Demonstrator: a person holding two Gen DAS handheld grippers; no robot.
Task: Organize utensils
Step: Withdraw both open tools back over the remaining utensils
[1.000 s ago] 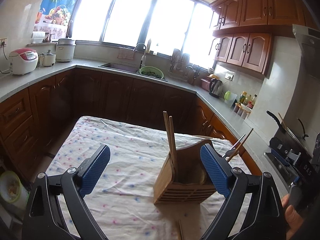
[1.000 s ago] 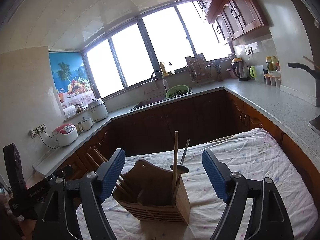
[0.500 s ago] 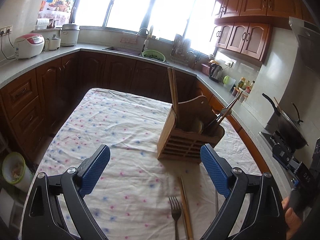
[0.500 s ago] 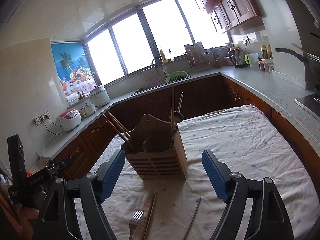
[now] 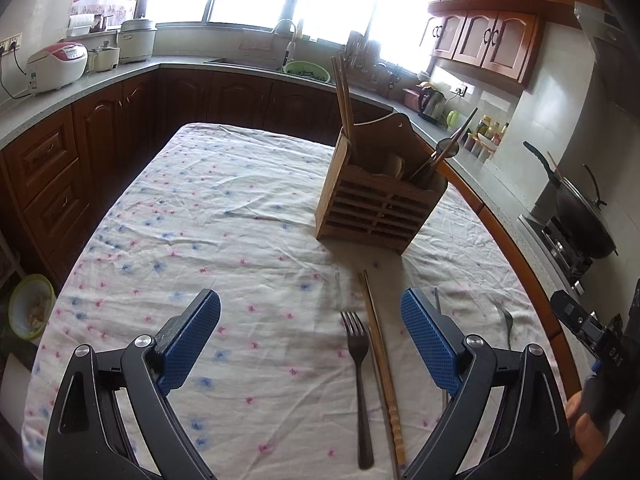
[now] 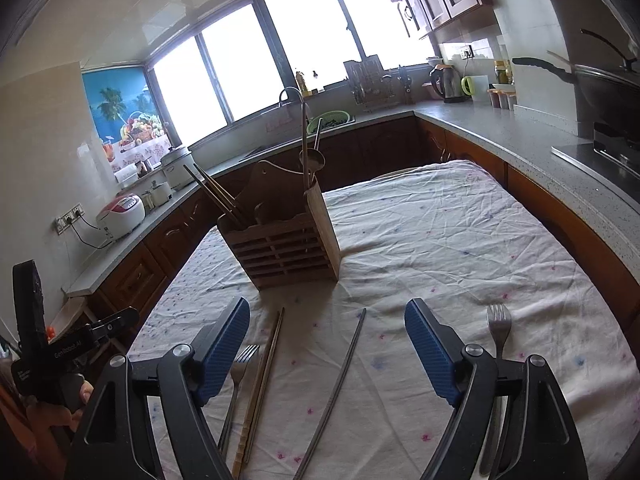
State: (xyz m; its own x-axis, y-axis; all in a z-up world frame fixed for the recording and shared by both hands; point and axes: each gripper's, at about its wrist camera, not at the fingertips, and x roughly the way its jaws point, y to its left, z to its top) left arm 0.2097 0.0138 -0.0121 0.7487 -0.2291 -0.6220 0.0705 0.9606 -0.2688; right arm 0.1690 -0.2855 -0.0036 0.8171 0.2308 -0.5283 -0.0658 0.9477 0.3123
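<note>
Clothed table [image 5: 224,200] – caddy [image 5: 376,212], forks [image 5: 358,344], chopsticks [image 5: 380,352]

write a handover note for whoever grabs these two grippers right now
Left gripper: open, empty, above the cloth.
Right gripper: open, empty.
Wooden holder stands on the table, with chopsticks and a few metal utensils inside.
Still loose on the cloth: fork, wooden chopsticks, metal chopsticks, second fork.
Left to do: put the loose pieces into the holder.

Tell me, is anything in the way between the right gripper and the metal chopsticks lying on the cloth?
Nothing visible is. The right gripper is open, and the metal chopsticks lie on bare tablecloth between its fingers. From there to the wooden holder only cloth shows, too. The wooden chopsticks lie off to the side.
</note>
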